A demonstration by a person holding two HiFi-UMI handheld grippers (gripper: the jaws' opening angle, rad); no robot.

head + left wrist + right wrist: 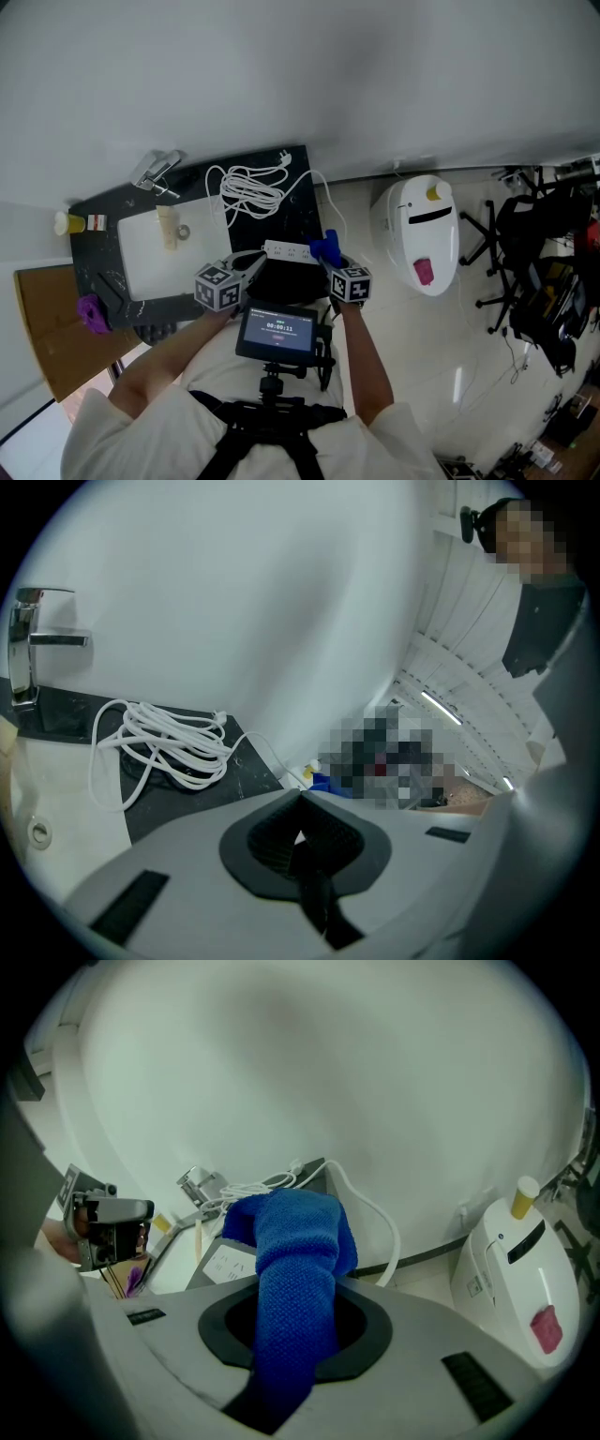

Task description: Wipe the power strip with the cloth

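Observation:
A white power strip (284, 250) lies at the front of the black counter (300, 178), and its cord runs back to a white coil (248, 192). My right gripper (295, 1321) is shut on a blue cloth (295, 1241), which stands up out of the jaws. The cloth (325, 248) hangs at the strip's right end, and the strip (225, 1262) shows just left of it. My left gripper (298, 841) is shut with nothing visible between its pads. It sits by the strip's left end, with the coil (169, 738) ahead of it.
A white sink (150, 248) with a chrome faucet (157, 172) fills the counter's left half. A white floor appliance (422, 230) stands to the right, with black chairs (544, 253) beyond. A yellow cup (67, 223) and a purple object (91, 312) sit far left.

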